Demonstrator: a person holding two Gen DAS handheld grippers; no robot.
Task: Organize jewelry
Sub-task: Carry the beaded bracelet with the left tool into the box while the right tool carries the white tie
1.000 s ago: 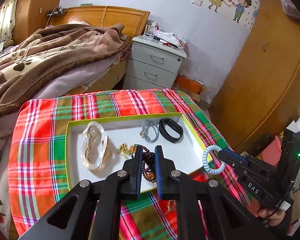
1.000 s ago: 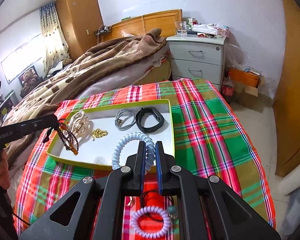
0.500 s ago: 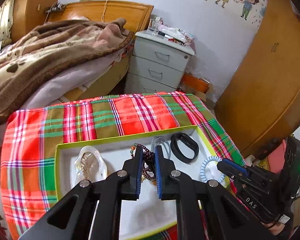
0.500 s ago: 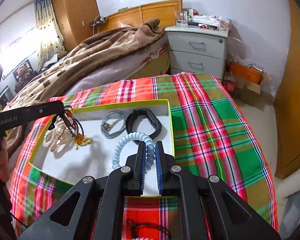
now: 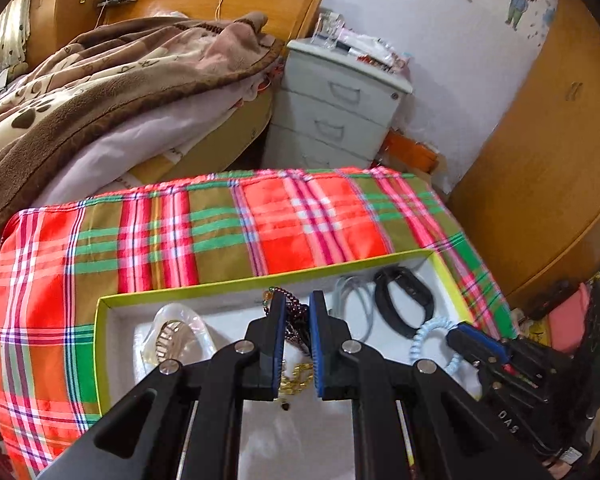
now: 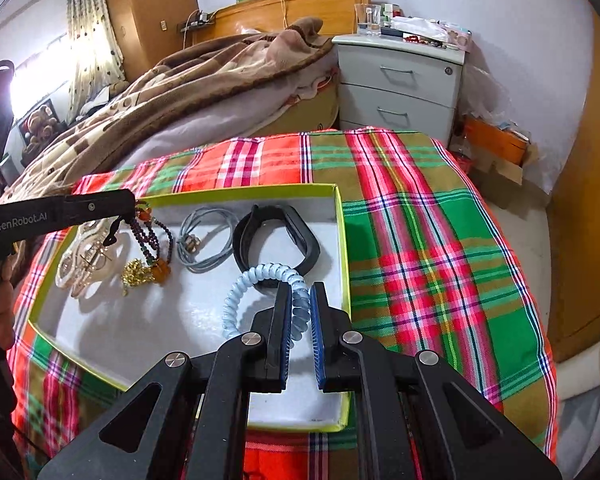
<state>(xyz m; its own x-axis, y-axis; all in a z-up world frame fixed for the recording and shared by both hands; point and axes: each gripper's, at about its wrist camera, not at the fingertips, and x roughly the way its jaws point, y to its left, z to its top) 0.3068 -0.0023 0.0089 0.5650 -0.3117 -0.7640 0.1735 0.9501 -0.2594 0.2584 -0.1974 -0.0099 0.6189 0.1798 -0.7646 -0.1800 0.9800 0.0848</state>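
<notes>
A white tray with a lime-green rim point(image 6: 342, 240) point(image 5: 188, 292) lies on the plaid cloth. My left gripper point(image 5: 298, 304) point(image 6: 130, 210) is shut on a dark beaded bracelet point(image 6: 152, 240) point(image 5: 296, 320) that hangs over the tray's left part, its amber end by a gold chain point(image 6: 134, 274). My right gripper point(image 6: 300, 294) point(image 5: 456, 334) is shut on a pale blue spiral hair tie point(image 6: 256, 284) point(image 5: 432, 340), held low over the tray's near right. In the tray lie a clear bangle point(image 6: 84, 260), a grey cord bracelet point(image 6: 204, 240) and a black band point(image 6: 280, 240).
The plaid cloth point(image 6: 440, 260) covers the table. Behind it are a bed with a brown blanket point(image 6: 204, 80), a grey nightstand point(image 6: 400, 88) and a wooden wardrobe point(image 5: 540, 160). A hand point(image 6: 0, 304) grips the left tool at the left edge.
Both grippers have moved forward and down over the tray with their loads. The beaded bracelet now hangs close to the gold chain, and the hair tie sits lower above the tray floor.
</notes>
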